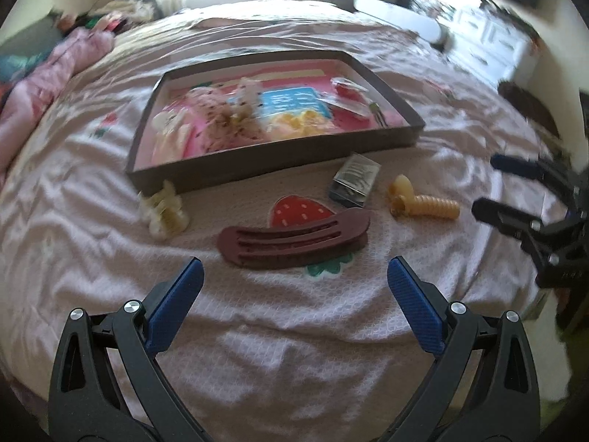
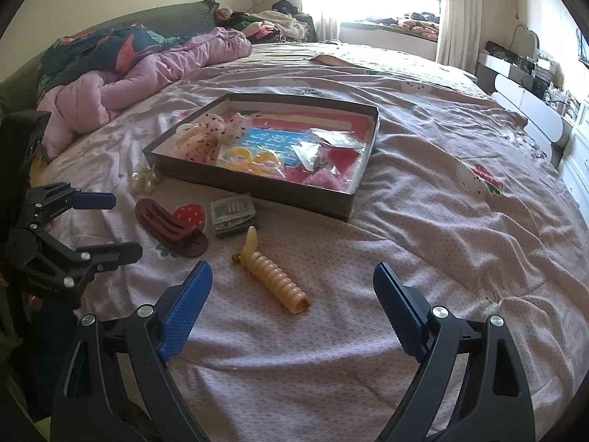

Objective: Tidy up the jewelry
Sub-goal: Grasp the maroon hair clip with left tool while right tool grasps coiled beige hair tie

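Left wrist view: left gripper (image 1: 294, 276) spread wide, nothing between the blue pads, hovering over the pink bedsheet (image 1: 294, 339). Just ahead of it the maroon hair clip (image 1: 294, 240) lies flat across a strawberry print (image 1: 300, 210). Left of that, a cream claw clip (image 1: 164, 210) sits just beside the near wall of the dark shallow box (image 1: 257, 164). Right of the maroon clip: small dark packet (image 1: 354, 180) near the box wall, then a yellow spiral clip (image 1: 423, 203) further right. Box holds a pale speckled clip, yellow pieces and clear plastic bags on a pink and blue liner; view is motion-blurred, so finer detail is unreadable. Right gripper (image 1: 486, 188) shows at the right edge, fingers apart, empty. Right wrist view: right gripper (image 2: 292, 276) also released and holding nothing, above the sheet, with the yellow spiral clip (image 2: 274, 276) lying between its fingertips and slightly ahead, not touched. Beyond it the dark packet (image 2: 232, 214), the maroon hair clip (image 2: 169, 229) to the left, the cream claw clip (image 2: 146, 179) at the box's near-left corner. Box (image 2: 294, 193) sits mid-bed. Left gripper (image 2: 123, 224) at the left edge, fingers parted. Crumpled pink quilt (image 2: 147, 73) lies well behind, by the headboard.
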The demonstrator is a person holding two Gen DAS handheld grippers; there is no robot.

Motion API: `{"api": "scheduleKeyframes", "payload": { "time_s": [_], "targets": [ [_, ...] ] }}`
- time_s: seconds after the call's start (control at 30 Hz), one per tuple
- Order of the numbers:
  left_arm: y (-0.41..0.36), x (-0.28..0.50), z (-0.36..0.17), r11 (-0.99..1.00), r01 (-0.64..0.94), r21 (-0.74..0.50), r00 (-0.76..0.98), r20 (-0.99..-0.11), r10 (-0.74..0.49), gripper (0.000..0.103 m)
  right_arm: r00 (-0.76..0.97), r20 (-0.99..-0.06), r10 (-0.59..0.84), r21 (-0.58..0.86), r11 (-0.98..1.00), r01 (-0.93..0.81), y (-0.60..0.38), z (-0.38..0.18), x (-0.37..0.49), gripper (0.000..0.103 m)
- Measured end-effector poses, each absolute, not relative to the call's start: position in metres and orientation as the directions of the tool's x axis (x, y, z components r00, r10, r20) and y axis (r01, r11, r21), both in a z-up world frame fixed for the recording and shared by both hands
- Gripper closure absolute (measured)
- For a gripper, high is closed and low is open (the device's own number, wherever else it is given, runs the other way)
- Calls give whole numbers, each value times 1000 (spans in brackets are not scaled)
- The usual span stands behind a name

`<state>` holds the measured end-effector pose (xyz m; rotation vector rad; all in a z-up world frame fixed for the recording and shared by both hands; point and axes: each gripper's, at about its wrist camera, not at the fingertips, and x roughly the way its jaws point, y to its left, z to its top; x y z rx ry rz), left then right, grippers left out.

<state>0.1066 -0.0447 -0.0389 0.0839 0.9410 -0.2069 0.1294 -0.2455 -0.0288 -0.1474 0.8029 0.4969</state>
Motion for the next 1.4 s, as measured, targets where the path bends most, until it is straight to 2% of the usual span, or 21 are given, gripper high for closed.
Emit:
{"api": "scheduleKeyframes", "payload": {
  "time_s": [0.2,0.57,0.67,0.77,0.83,0.97,1.17,1.3,1.4],
  "targets": [
    [-62,120,-52,943,313,112,556,-826,-86,12,576,-735,357,59,881,-470,-249,-36,138,17],
    [-67,138,-69,895,430,117,521,-842,-140,15,533,-786,313,-7,858,-514,-232,-59,157,19],
    [-67,143,-73,882,460,102,506,-847,-166,26,513,-800,312,-17,842,-539,-226,-65,161,22],
    [-69,146,-73,871,484,86,492,-850,-189,32,500,-810,307,-34,826,-562,-219,-68,164,25],
    [-69,148,-74,864,499,67,478,-853,-210,39,491,-815,306,-36,820,-572,-215,-71,167,33],
    [-71,148,-76,859,509,51,467,-855,-225,50,474,-820,322,-19,811,-584,-211,-73,170,40],
    [-68,144,-76,878,478,21,465,-854,-233,60,460,-824,331,-19,795,-606,-203,-76,169,55],
    [-65,137,-73,893,449,0,475,-847,-238,69,448,-824,346,-15,778,-629,-198,-76,164,74],
    [-63,131,-72,898,439,-8,475,-847,-240,74,451,-827,336,-44,761,-647,-194,-75,158,79]
  ]
}}
